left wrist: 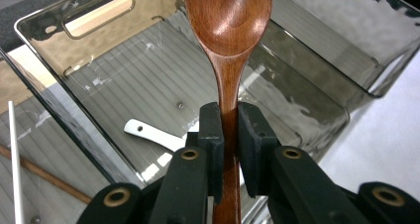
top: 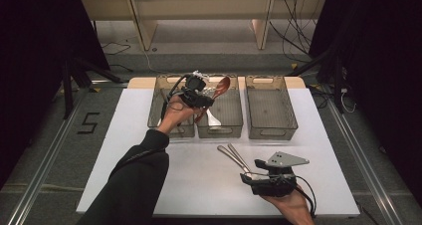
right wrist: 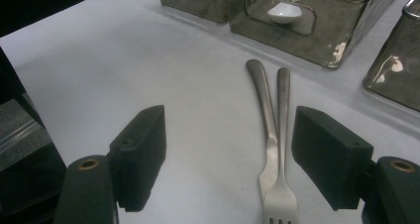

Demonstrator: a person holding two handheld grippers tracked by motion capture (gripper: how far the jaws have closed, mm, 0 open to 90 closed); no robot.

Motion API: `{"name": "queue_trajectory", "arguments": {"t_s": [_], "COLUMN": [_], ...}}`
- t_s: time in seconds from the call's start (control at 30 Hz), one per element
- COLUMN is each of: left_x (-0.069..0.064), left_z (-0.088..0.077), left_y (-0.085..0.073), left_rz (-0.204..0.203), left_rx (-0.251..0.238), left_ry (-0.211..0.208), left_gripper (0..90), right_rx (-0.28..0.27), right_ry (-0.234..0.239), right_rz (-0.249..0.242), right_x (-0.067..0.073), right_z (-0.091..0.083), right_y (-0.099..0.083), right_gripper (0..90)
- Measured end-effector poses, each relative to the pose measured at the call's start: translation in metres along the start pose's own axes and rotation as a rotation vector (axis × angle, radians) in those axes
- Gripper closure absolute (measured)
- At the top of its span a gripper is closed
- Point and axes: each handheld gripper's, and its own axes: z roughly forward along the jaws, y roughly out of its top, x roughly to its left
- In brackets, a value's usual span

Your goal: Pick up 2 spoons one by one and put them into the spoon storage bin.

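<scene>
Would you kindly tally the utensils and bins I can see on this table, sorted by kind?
Clear bins: 3, left, middle, right
Wooden spoon: 1, clamped in the left gripper over the middle bin
White spoon: 1, in the middle bin
Metal forks: 2, crossed on the table before the open right gripper
Chopsticks: 2, in the left bin
Total: 9

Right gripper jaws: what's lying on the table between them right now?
In the right gripper view, two metal forks lie side by side on the white table between the open right gripper, nearer one pad, untouched.
</scene>
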Motion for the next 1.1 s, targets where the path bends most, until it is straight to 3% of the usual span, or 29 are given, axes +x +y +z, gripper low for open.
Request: {"name": "queue_trajectory", "arguments": {"t_s": [0.2, 0.33, 0.9, 1.1], "left_x": [-0.002, -0.001, -0.002, 0.0], "left_z": [0.009, 0.014, 0.029, 0.032], "left_y": [0.003, 0.002, -0.006, -0.009], "left_rz": [-0.002, -0.027, -0.031, -0.056], "left_rx": [0.001, -0.009, -0.004, -0.005], "left_ry": [0.007, -0.003, 0.007, 0.005], "left_gripper": [80.7, 80.7, 80.2, 79.8], "right_rx": [-0.002, -0.002, 0.001, 0.001], "right_ry": [0.002, 0.003, 0.003, 0.003], "right_rz": [0.0, 0.0, 0.0, 0.0], "right_x": [0.0, -0.001, 0.0, 0.0], "right_z": [0.001, 0.001, 0.001, 0.001], "right_y": [0.0, 0.0, -0.001, -0.001], "right_gripper": [30.4, 30.4, 30.4, 30.4]}}
